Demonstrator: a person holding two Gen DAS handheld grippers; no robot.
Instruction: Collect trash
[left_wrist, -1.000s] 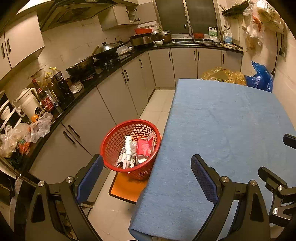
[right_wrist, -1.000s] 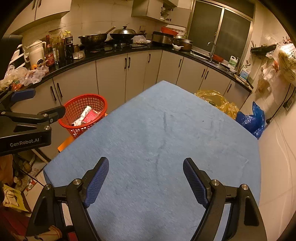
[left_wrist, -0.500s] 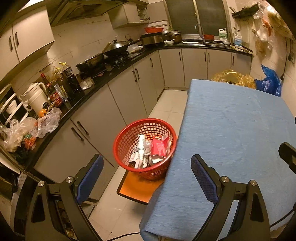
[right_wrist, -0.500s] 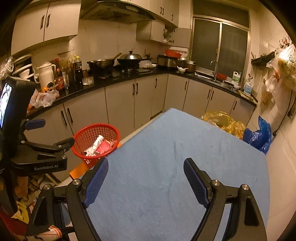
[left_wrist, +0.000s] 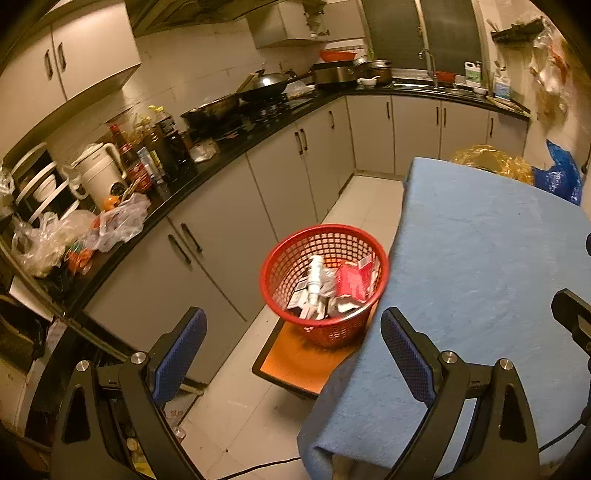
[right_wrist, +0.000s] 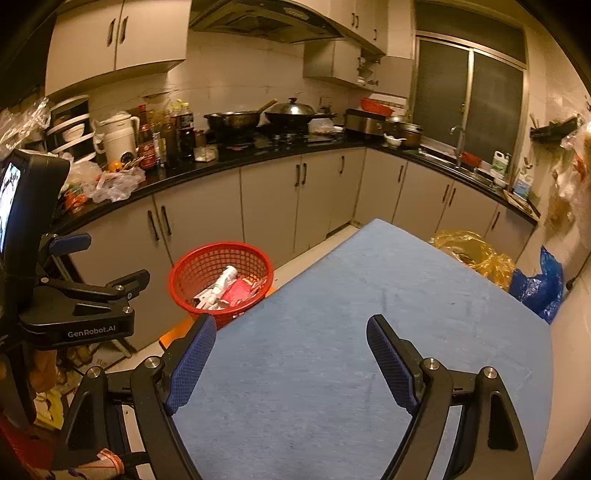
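Note:
A red mesh basket (left_wrist: 284, 266) stands on an orange stool by the table's left edge; it also shows in the right wrist view (right_wrist: 199, 266). It holds trash: a white tube (left_wrist: 314, 275), a red packet (left_wrist: 352, 282) and crumpled wrappers. My left gripper (left_wrist: 293, 350) is open and empty, held above the floor and table corner, short of the basket. My right gripper (right_wrist: 290, 363) is open and empty above the blue tablecloth (right_wrist: 351, 332). The left gripper's body (right_wrist: 81, 310) shows at the left of the right wrist view.
Grey kitchen cabinets (left_wrist: 229, 221) with a black counter carry a white kettle (left_wrist: 98, 173), bottles, woks and plastic bags. A yellow bag (right_wrist: 469, 254) and a blue bag (right_wrist: 543, 288) lie beyond the table's far end. The orange stool (left_wrist: 299, 362) stands on white floor tiles.
Both grippers have drawn back and tilted upward, so more of the kitchen shows. Both stay open and empty. The basket and its contents have not moved.

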